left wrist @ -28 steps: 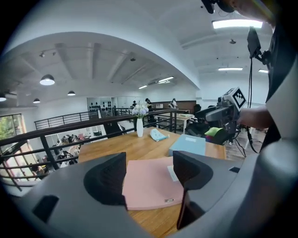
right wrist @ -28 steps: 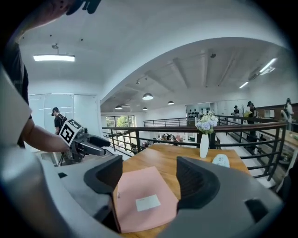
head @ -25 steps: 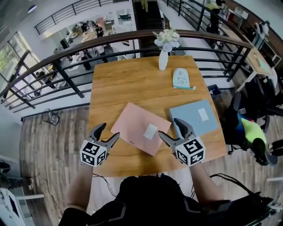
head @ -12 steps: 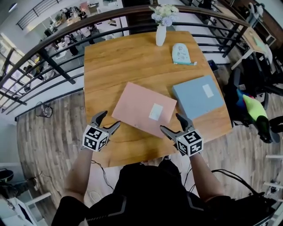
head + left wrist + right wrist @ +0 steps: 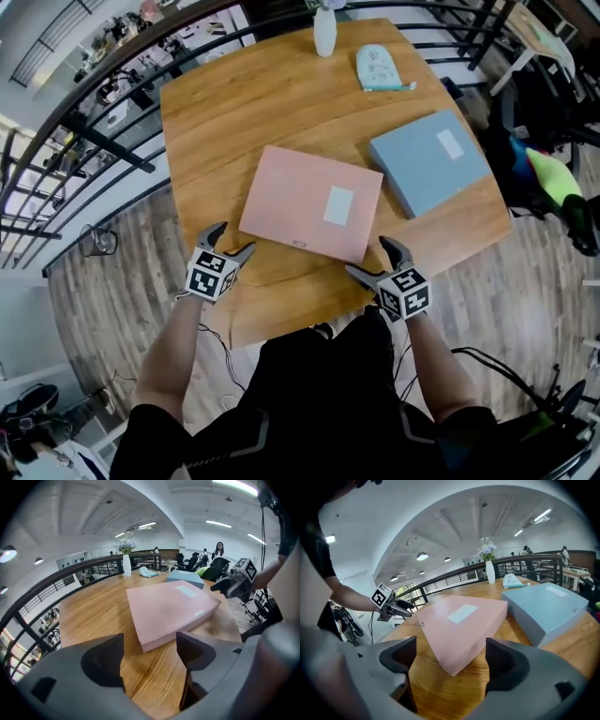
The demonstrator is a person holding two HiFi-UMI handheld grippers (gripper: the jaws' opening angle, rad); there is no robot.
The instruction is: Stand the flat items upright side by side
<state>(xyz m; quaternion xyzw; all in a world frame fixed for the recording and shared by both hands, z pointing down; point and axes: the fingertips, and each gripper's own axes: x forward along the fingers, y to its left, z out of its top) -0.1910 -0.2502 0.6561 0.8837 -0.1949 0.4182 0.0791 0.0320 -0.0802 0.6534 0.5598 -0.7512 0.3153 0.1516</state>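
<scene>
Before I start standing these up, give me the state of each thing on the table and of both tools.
Pink box: lying flat, label up, not gripped.
Blue box: lying flat, label up, apart from the pink box.
Vase: upright at the far edge.
Pale blue pouch: lying flat.
Left tool: open, jaws have just been opening, nothing between them.
Right tool: open, jaws have just been opening, nothing between them.

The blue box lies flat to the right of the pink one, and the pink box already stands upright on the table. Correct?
No: the pink box lies flat on the table, as the head view shows. The blue box does lie flat to its right.
</scene>
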